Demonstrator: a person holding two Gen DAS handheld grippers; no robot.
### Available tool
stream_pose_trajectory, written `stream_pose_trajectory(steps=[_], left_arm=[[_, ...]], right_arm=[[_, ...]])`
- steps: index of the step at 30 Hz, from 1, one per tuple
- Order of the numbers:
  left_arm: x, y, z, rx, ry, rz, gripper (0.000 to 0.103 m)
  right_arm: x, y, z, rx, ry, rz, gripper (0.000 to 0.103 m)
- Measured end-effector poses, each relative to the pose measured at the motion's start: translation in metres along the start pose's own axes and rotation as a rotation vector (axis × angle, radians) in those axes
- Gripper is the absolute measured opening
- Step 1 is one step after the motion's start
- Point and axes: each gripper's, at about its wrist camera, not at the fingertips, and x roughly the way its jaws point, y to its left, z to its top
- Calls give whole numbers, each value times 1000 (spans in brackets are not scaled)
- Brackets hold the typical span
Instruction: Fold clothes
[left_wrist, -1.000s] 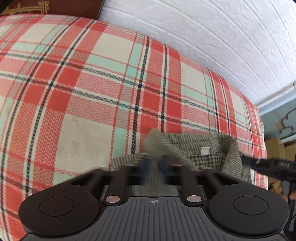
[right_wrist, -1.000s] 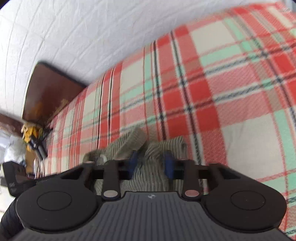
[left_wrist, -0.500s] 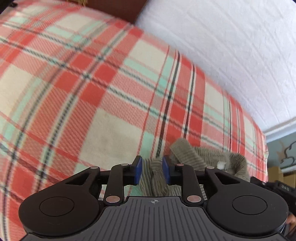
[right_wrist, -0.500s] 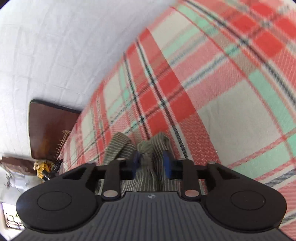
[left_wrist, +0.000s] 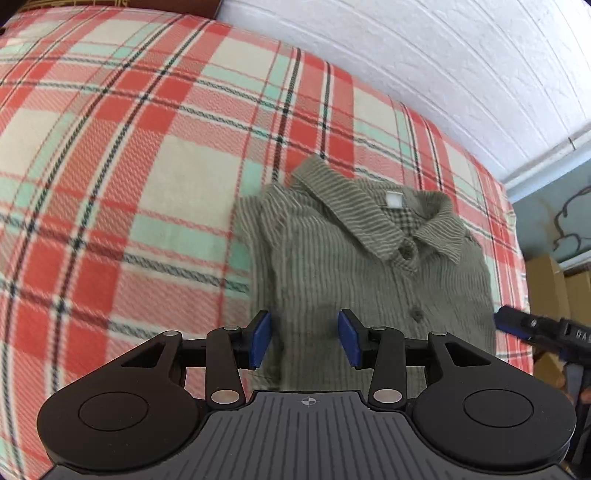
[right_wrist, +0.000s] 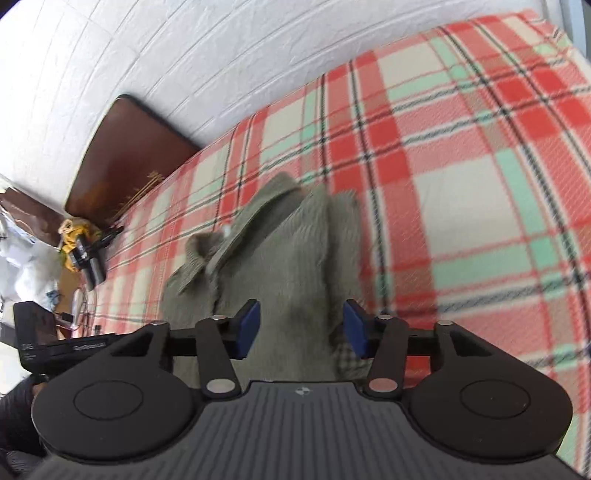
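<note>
You are working over a bed covered by a red, cream and mint plaid blanket (left_wrist: 155, 155). White textured wall (left_wrist: 424, 62) is running behind it. Dark brown headboard (right_wrist: 122, 155) is standing against that wall, daylight falling evenly.

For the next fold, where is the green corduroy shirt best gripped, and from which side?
Likely the bottom hem of the green corduroy shirt, from the near edge: it lies flat, buttoned, collar far, sides folded in. The left gripper and the right gripper hover there, jaws opening.
</note>
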Motion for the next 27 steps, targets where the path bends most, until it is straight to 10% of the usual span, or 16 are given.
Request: stream_pose_trajectory(steps=[2,3,4,11,14,16,19,27], left_arm=[[3,-1,-3,-2,10,-4,55],[5,-1,-5,1,18,-3,47],[6,-1,-8,13,28,6,17],[12,7,-27,23,62,38,13],[-10,6,-21,0,-24,28,39],[-26,8,-17,-6,-105,61,65],[-34,15,-11,-33,-177,102,72],[12,13,-3,61,-38,101,73]], right_arm=[[6,3,-3,-20,32,-6,45],[9,4,-3,-23,54,-12,21],[10,3,-4,-8,72,2,3],[14,-10,-21,26,145,1,4],[-4,-7,-15,41,54,35,34],[-17,-5,-9,23,-21,17,78],[-19,-6,1,-30,-60,-34,78],[22,-14,9,-82,59,-114,78]])
